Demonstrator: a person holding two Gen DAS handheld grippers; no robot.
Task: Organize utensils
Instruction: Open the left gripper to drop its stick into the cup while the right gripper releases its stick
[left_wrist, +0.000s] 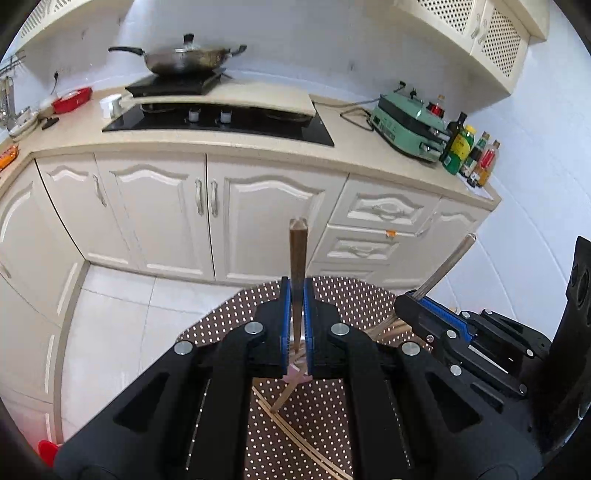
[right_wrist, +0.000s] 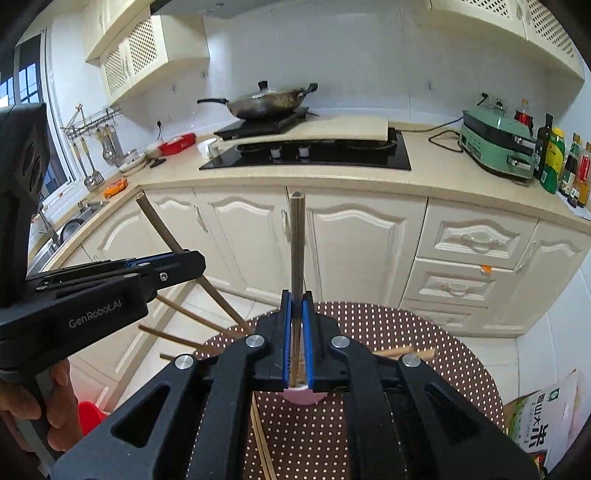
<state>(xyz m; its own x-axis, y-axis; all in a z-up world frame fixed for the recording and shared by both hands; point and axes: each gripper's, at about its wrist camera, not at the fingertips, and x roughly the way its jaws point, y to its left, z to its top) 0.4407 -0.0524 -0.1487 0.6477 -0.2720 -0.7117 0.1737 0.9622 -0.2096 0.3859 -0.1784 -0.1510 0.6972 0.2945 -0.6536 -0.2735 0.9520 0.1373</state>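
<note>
My left gripper (left_wrist: 295, 291) is shut on a dark brown chopstick (left_wrist: 297, 251) that stands upright between its blue pads. In the right wrist view the same gripper (right_wrist: 192, 258) comes in from the left, its chopstick (right_wrist: 159, 225) slanting up. My right gripper (right_wrist: 296, 299) is shut on a grey metal chopstick (right_wrist: 297, 240), also upright; the left wrist view shows that gripper (left_wrist: 413, 295) at the right. Both hang over a round brown dotted table (right_wrist: 406, 332). A pink object (right_wrist: 303, 397) shows just under the right fingers, mostly hidden. Several wooden chopsticks (left_wrist: 295, 432) lie loose on the table.
More wooden chopsticks (right_wrist: 184, 317) stick out past the table's left edge. Cream cabinets (left_wrist: 166, 206) and a counter with a hob, a wok (left_wrist: 181, 59), a green appliance (left_wrist: 406, 125) and bottles stand beyond. A rice bag (right_wrist: 535, 424) sits right of the table, a red item (right_wrist: 90, 417) on the floor.
</note>
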